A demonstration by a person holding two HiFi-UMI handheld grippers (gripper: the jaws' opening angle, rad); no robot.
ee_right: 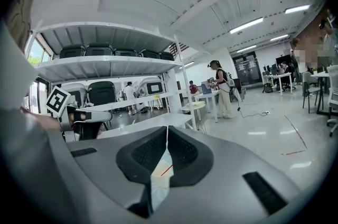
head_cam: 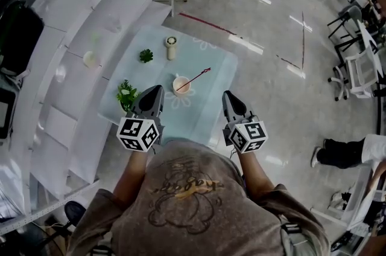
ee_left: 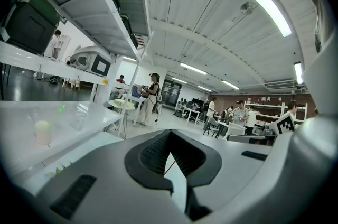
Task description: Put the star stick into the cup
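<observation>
The thin red star stick was seen leant in the small pale cup; left gripper and right gripper were closed, empty. Toppling of the cup by the stick's overhang was judged possible.

The surface at mid-frame is pale mint with white flower outlines. The cup is cream and the star stick is dark red. The small plant and the leafy plant are green. The left tool and right tool are grey, with black-and-white square markers. The floor is glossy grey with red lines.
</observation>
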